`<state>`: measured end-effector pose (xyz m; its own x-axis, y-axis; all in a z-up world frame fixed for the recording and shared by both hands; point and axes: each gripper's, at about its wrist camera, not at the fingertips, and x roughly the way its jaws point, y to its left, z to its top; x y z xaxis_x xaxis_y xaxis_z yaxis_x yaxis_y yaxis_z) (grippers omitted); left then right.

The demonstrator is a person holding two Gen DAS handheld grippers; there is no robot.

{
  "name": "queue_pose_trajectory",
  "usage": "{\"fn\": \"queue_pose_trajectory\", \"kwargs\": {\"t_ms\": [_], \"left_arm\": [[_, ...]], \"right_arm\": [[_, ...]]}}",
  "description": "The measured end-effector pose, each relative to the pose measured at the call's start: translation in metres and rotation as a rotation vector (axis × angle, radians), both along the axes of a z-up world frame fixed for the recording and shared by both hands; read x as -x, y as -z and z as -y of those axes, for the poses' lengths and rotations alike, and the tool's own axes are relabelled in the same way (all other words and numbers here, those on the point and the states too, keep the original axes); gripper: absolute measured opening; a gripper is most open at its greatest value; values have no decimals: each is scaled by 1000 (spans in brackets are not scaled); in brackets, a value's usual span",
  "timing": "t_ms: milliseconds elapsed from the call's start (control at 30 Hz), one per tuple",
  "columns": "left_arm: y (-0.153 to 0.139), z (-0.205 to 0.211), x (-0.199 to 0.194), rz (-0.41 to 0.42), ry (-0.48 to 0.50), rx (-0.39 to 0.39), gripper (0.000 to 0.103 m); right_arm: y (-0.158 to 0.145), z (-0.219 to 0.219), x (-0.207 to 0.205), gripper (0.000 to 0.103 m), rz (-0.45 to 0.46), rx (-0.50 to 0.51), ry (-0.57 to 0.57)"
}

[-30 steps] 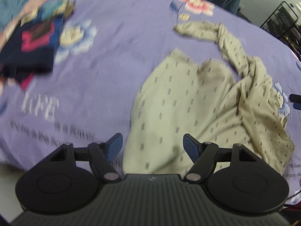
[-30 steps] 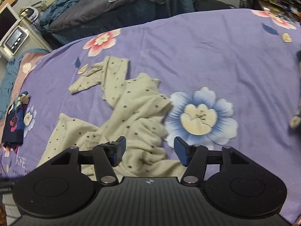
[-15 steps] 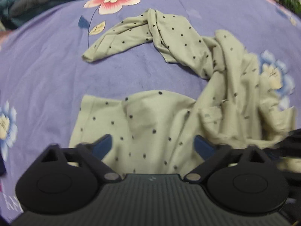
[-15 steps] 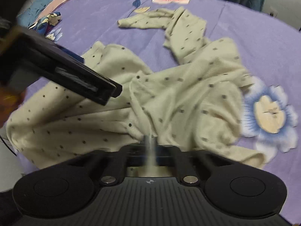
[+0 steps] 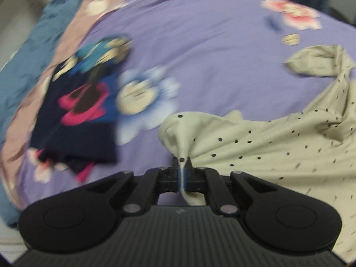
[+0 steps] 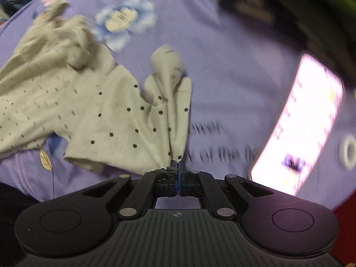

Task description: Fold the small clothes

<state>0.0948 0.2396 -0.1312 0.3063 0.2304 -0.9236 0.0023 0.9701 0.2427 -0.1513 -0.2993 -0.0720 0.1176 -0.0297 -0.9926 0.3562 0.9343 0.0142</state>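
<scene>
A: The beige dotted garment (image 5: 255,142) — where is it, and what has hold of it?

B: It lies on the purple bedspread (image 5: 200,44), a soft, thin knit with small dark dots. The left hand-held gripper (image 5: 183,166) has its jaws fully closed on a corner of it; the cloth bunches into a narrow peak right at the tips and a strip of it runs down between the blue pads.

A: And the other side?

B: The right hand-held gripper (image 6: 178,166) is closed tight too, pinching another edge of the same garment (image 6: 106,115). Above its tips the fabric gathers into folds that fan out, with a rounded flap standing up.

A: What does the rest of the cloth look like?

B: Between the two grips it spreads fairly flat, then rumples further off. In the left wrist view a sleeve-like tube (image 5: 316,62) curls at the far right.

A: Anything else on the bed?

B: A folded dark navy piece with pink and blue print (image 5: 82,111) sits to the left, beside a printed blue flower (image 5: 144,98). Further away is a pink flower (image 5: 293,15). In the right wrist view a bright, blurred rectangle (image 6: 302,120) lies to the right; I can't tell what it is.
</scene>
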Motion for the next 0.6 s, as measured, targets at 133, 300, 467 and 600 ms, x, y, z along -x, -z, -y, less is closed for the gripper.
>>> {"fn": "queue_pose_trajectory", "kwargs": {"t_ms": [133, 300, 467, 600], "left_arm": [[6, -29, 9, -37, -46, -111, 7], [-16, -6, 4, 22, 9, -12, 49], [-39, 77, -20, 108, 225, 169, 75], [-28, 152, -43, 85, 416, 227, 85]], "right_arm": [[-6, -8, -5, 13, 25, -28, 22], [-43, -32, -51, 100, 249, 159, -58], [-44, -44, -120, 103, 401, 33, -225], [-24, -54, -173, 103, 420, -118, -222]]}}
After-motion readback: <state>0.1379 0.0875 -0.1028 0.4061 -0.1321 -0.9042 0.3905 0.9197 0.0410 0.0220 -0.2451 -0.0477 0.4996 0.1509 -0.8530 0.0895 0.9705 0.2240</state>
